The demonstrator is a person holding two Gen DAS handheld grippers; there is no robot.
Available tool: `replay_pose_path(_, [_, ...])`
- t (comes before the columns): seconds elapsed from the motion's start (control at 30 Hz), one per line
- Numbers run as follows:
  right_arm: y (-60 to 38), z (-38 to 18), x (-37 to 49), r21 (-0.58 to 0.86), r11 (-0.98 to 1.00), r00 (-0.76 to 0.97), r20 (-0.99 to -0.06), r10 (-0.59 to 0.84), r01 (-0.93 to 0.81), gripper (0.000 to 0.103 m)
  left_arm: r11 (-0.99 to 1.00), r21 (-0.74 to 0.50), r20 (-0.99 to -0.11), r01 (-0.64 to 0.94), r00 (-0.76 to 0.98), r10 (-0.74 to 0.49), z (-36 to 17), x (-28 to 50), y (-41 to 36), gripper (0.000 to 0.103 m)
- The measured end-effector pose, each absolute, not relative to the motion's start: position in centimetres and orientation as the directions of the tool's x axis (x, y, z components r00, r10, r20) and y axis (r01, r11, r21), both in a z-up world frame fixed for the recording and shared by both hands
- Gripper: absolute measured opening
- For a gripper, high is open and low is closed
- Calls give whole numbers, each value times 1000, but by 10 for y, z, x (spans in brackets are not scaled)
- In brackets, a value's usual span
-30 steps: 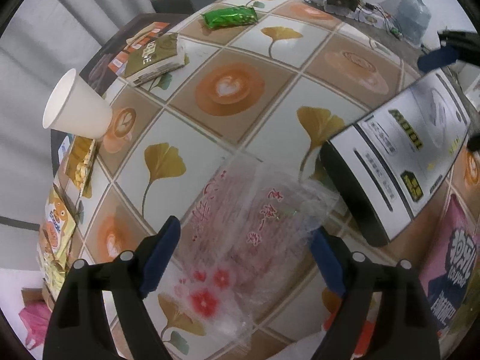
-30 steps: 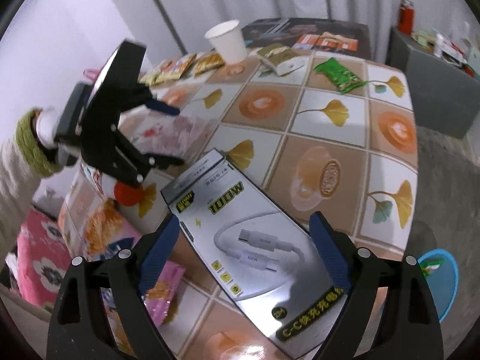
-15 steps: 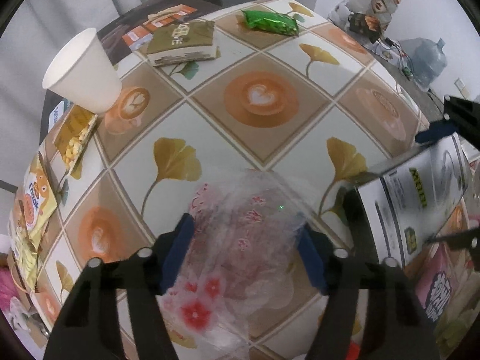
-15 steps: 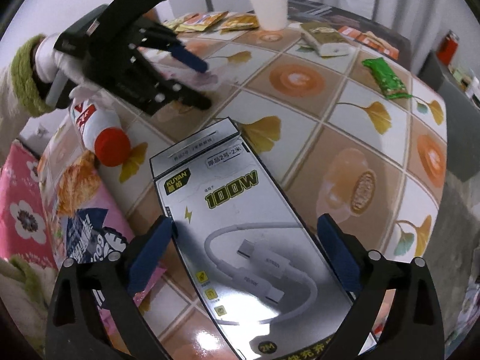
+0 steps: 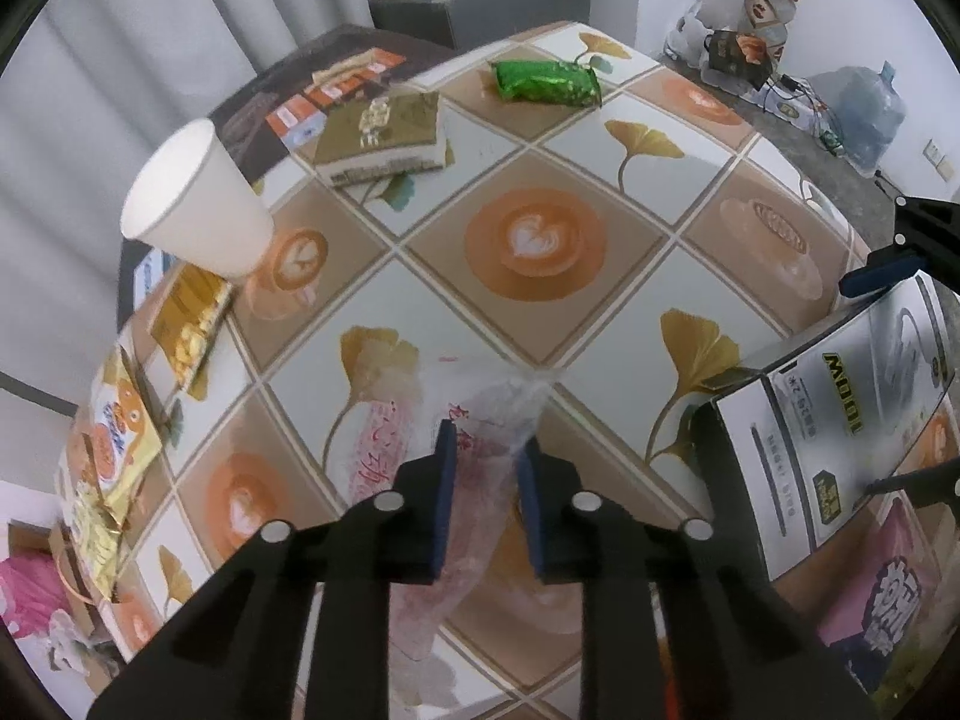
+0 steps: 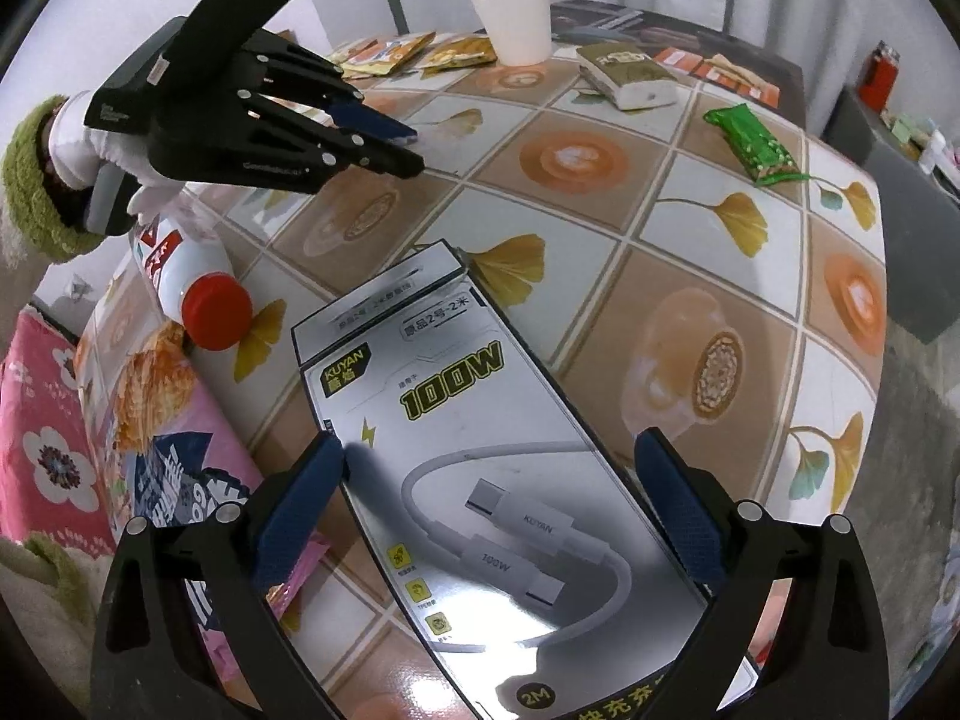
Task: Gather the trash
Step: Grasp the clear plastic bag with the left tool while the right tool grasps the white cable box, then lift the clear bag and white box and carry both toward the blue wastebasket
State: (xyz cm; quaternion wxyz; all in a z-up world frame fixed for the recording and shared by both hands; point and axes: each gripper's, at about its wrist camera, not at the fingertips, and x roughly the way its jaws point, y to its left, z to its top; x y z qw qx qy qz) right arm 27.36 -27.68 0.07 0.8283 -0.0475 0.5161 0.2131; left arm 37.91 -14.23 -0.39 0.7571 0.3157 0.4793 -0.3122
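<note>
Closing in since a second ago, my left hand-held gripper (image 5: 486, 468) had its jaws wide on either side of the clear plastic wrapper (image 5: 414, 450); now they are nearly together and closing, with the crinkled film bunched up between the blue pads (image 5: 445, 480). That wrapper, printed with red flowers and red writing, lies on the tabletop (image 5: 600, 324) right under me. From the right wrist view I see that same left hand-held gripper (image 6: 384, 144) angled down at the tabletop, a white-gloved hand (image 6: 114, 174) with a green cuff behind it.

My right hand-held gripper (image 6: 489, 498) has come down slightly, and its jaws stand wide apart, straddling the grey cable box (image 6: 480, 480) marked 100W; I can't make out either pad pressing on the box.

Further out: a white bottle with a red cap (image 6: 192, 282) lying beside the box, a pink snack bag (image 6: 180, 480) at the near edge, a white paper cup (image 5: 198, 204), a pack of tissues (image 5: 384, 138), a green snack packet (image 5: 546, 81), and yellow wrappers (image 5: 186, 330) along the left edge.
</note>
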Motion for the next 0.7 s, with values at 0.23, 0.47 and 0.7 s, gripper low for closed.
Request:
replay_pose_path(0.23, [-274,11,266,134,896,396,-862,316,-424,93,613,209,-899,762,396,-185,14,377,-140,8])
replay_pose_path(0.47, [-262,8,261,30,880,396,-885,244,-474,95,640,223,-876,735,439,-199,36,376,-131,4])
replay_pose_path(0.7, [-258,-3,266,-15,886,393,-900,190,-463,92,653,244,-852,717,480,-209,53,368,-122,4])
